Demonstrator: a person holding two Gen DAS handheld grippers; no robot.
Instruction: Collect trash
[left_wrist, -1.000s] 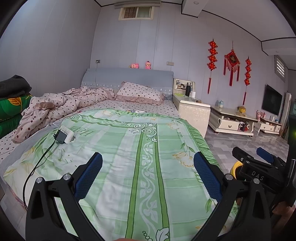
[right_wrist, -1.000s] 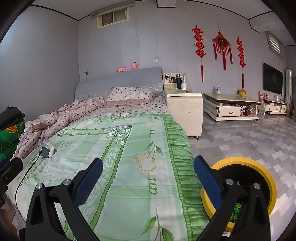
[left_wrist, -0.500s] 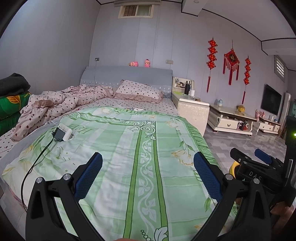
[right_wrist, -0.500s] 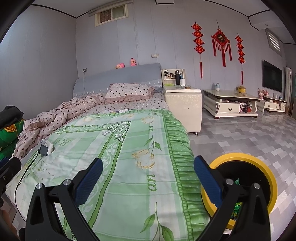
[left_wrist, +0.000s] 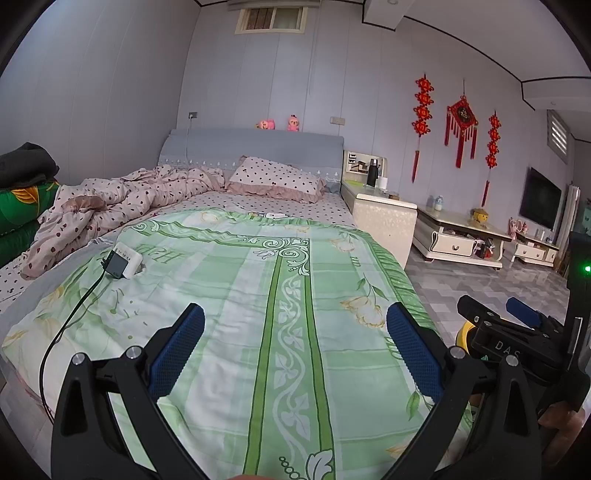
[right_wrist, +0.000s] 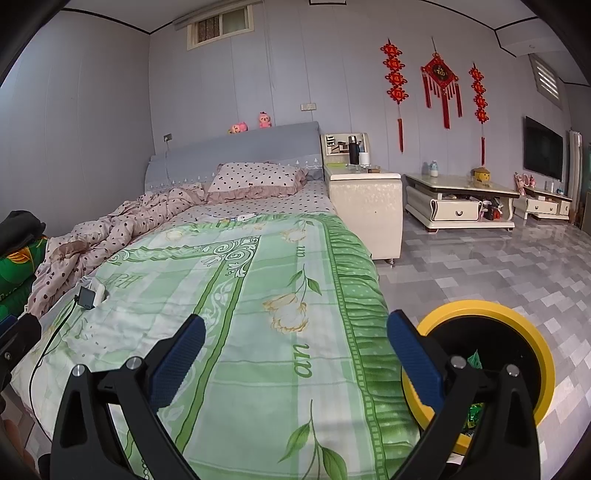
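You are facing a bed (left_wrist: 258, 295) lying under a green flowered bedspread (right_wrist: 258, 314). A white charger box (left_wrist: 123, 264) with a black cable (left_wrist: 66, 325) is resting on the bedspread near its left edge. A crumpled dotted quilt (left_wrist: 122, 199) is lying along the left side, and a dotted pillow (left_wrist: 275, 179) is leaning at the headboard. On the grey tiled floor (right_wrist: 498, 266), just beside the bed's right edge, a yellow-rimmed bin (right_wrist: 524, 321) is standing with wrappers inside.

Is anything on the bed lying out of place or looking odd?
A small white box with a black plug and trailing black cable lies on the green bedspread. The spotted duvet is bunched up beside it.
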